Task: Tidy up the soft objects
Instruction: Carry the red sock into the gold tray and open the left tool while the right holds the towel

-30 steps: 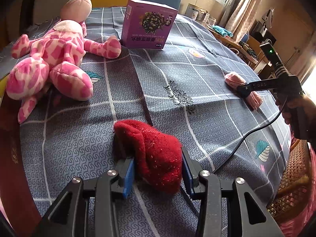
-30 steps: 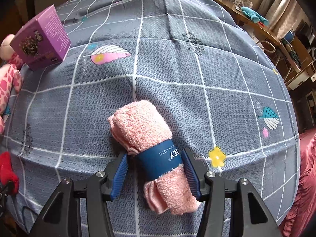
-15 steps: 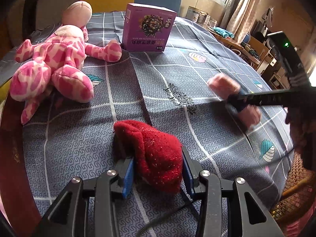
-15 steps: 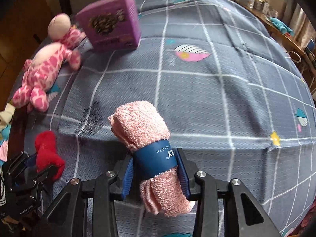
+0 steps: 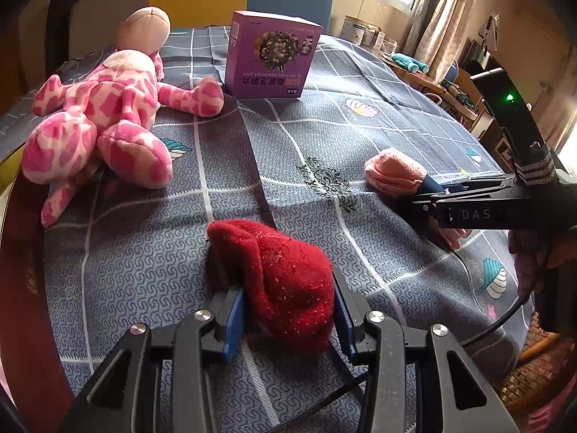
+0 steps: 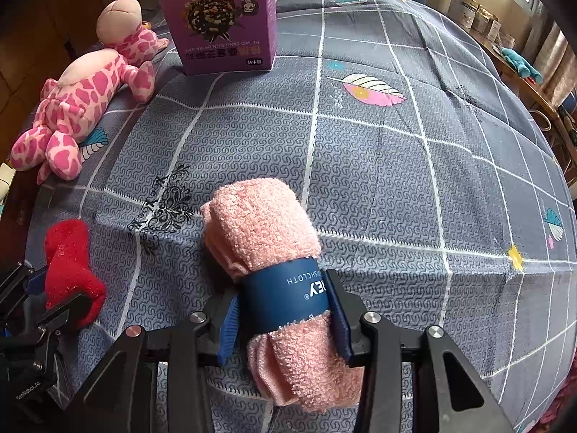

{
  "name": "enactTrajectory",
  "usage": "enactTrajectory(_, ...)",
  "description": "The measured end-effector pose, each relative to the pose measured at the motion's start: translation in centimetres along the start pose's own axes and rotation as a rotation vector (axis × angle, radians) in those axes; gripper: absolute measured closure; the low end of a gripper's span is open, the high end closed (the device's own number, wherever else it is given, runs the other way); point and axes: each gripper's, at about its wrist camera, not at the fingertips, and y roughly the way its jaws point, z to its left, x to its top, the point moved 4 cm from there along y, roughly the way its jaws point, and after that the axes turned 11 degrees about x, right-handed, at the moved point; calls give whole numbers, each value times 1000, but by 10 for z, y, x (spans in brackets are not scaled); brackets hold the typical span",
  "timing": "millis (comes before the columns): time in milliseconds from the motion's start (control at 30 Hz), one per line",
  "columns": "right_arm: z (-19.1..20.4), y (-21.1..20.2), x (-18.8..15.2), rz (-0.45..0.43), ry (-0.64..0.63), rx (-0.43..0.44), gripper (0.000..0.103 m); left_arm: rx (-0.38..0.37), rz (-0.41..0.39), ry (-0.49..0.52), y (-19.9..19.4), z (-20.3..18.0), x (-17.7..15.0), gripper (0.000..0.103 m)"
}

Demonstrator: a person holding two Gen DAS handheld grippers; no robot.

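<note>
Since a second ago the right gripper (image 5: 429, 195) has carried the pink rolled towel (image 5: 393, 175) leftward across the tabletop (image 5: 252, 151), nearer the red sock (image 5: 285, 281); the left gripper (image 5: 285, 321) has not shifted. Left wrist view: left gripper clamped on one red sock, its lower end hidden between the blue pads. One pink spotted plush (image 5: 104, 119) lies at left, one purple box (image 5: 270, 59) stands behind it. Towel's near end is hidden by the right gripper; a hand (image 5: 537, 256) at the right edge is partly cut off. Right wrist view: right gripper (image 6: 285, 321) with jaws easing apart, pads at the dark blue band (image 6: 285, 296) around the one towel (image 6: 259, 223), which lies on the tabletop (image 6: 396, 166). Whether the left pad presses the band is hard to make out. Sock (image 6: 68, 259) and left gripper (image 6: 39, 299) at lower left, the gripper partly cut off. Plush (image 6: 79, 97) and box (image 6: 223, 21) far left.
</note>
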Motion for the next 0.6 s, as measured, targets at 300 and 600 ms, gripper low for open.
enactTrajectory(300, -9, 9, 11, 4, 14, 13, 57, 13, -9, 6, -1, -1, 0, 60)
enactTrajectory(600, -5, 8, 8, -11, -19, 6, 56, 4, 4, -1, -9, -2, 2, 68)
